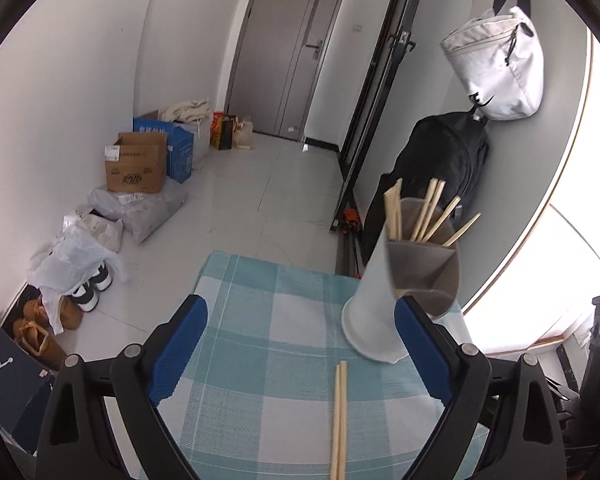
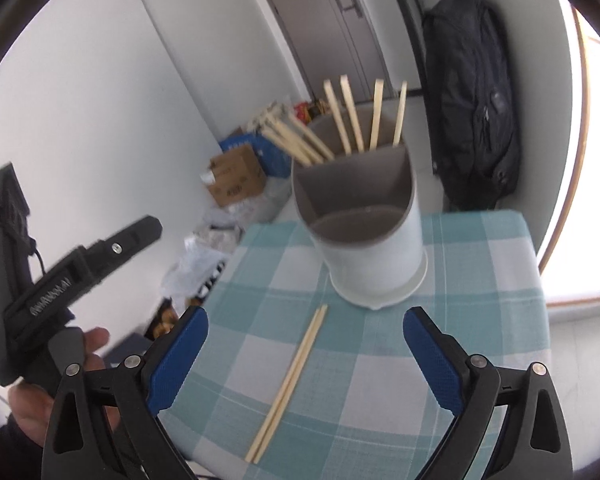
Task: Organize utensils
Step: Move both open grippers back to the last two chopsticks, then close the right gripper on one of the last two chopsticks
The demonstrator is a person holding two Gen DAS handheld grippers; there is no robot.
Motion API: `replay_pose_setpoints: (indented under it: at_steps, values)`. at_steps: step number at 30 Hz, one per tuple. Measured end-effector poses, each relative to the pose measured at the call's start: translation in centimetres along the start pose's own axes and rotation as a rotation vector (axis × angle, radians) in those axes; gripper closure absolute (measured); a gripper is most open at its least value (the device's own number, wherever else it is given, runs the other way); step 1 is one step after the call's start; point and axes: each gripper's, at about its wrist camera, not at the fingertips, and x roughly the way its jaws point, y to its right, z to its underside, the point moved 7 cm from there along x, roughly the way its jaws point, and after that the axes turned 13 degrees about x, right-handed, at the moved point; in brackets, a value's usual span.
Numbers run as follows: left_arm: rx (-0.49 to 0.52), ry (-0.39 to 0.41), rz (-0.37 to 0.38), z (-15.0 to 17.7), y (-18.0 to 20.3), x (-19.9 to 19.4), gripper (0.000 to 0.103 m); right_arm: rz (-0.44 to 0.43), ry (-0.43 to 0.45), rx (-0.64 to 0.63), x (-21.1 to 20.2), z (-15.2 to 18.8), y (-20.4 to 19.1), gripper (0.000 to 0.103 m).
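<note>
Left gripper [image 1: 300,344] hangs wide open, nothing in it; a pale wooden chopstick pair [image 2: 290,384] lies flat on the checked cloth [image 2: 380,380] before the white holder [image 2: 368,236]; right gripper [image 2: 304,352] gapes empty too.

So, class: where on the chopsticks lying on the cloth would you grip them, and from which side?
Grip the chopsticks near mid-length, coming from above with the fingers across the pair. They lie flat and side by side on the cloth, so one pinch probably takes both, clear of the holder.
</note>
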Motion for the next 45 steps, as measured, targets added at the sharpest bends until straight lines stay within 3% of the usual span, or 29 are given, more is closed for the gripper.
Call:
replay_pose_setpoints:
  at_steps: [3,7,10,16,19,23,31,35,45]
  values:
    - [-0.011,-0.03,-0.007,0.8,-1.0,0.7,0.011,0.047,-0.07,-0.013,2.4,0.9,0.1,0.008]
    - [-0.055,-0.074,0.005,1.9,-2.3,1.4,0.011,0.089,-0.161,-0.035,5.6,1.8,0.2,0.028]
    - [-0.094,-0.052,-0.026,1.9,-3.7,1.1,0.011,0.12,-0.214,-0.051,7.7,2.3,0.3,0.043]
    - [-0.145,-0.065,-0.029,2.2,-5.4,1.4,0.011,0.194,-0.263,-0.064,10.8,2.3,0.7,0.063]
    - [-0.175,-0.079,-0.015,2.4,-5.7,1.8,0.011,0.231,-0.266,-0.069,11.7,2.2,0.9,0.066]
    - [-0.237,-0.092,0.018,2.4,-6.3,2.1,0.011,0.271,-0.292,-0.032,12.6,2.9,1.6,0.079]
    - [-0.264,-0.109,0.038,2.5,-6.4,2.3,0.011,0.362,-0.286,-0.129,12.6,3.2,0.5,0.084]
    - [-0.332,-0.118,0.064,2.7,-7.4,2.3,0.011,0.399,-0.316,-0.189,12.5,3.9,-0.4,0.092]
    - [-0.352,-0.117,0.054,2.5,-7.7,2.3,0.011,0.383,-0.346,-0.219,13.7,4.1,-1.4,0.093]
